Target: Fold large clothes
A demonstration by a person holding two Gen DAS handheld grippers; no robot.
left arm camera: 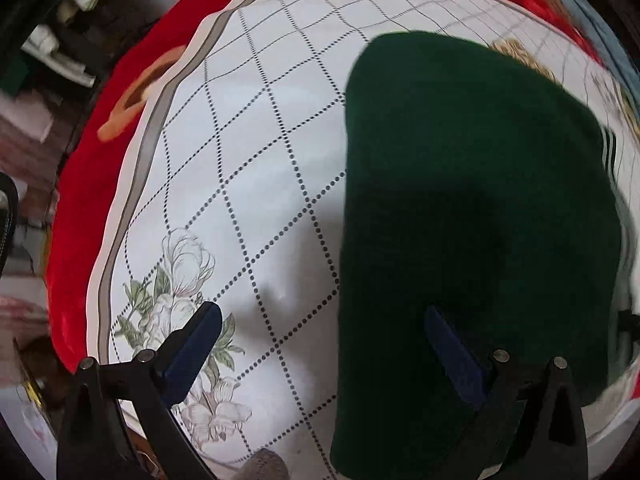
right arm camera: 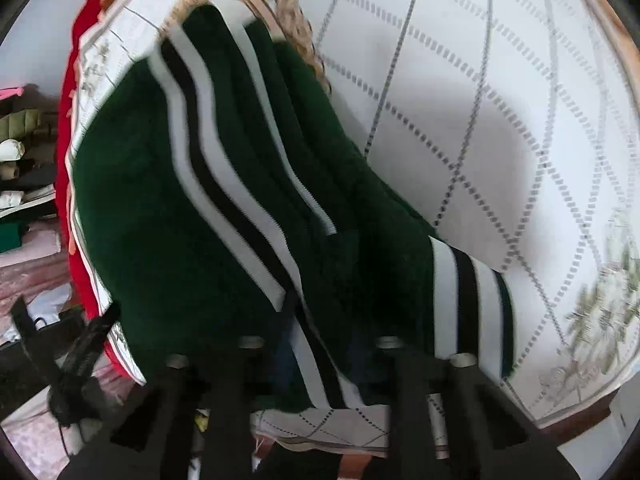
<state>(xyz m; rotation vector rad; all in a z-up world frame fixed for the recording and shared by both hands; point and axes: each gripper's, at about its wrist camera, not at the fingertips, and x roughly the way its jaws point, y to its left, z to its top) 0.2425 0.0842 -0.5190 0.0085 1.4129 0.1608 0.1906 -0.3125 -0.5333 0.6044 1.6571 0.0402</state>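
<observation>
A dark green knitted garment point(left arm camera: 472, 208) lies folded on a white quilt with a dotted diamond pattern point(left arm camera: 256, 152). In the right wrist view the garment point(right arm camera: 160, 208) shows white and black stripes point(right arm camera: 224, 200) and a striped cuff point(right arm camera: 468, 304). My left gripper point(left arm camera: 320, 324) is open above the quilt, with its right finger point(left arm camera: 452, 348) over the garment's left edge. My right gripper point(right arm camera: 316, 352) is shut on the garment's striped hem and holds it lifted, its fingertips hidden in the fabric.
A red blanket point(left arm camera: 92, 152) runs along the quilt's left edge. A woven tan basket rim point(right arm camera: 288, 12) lies beyond the garment. Piled clothes and clutter point(right arm camera: 24, 208) sit off the bed to the left. The left gripper's body point(right arm camera: 84, 344) shows in the right wrist view.
</observation>
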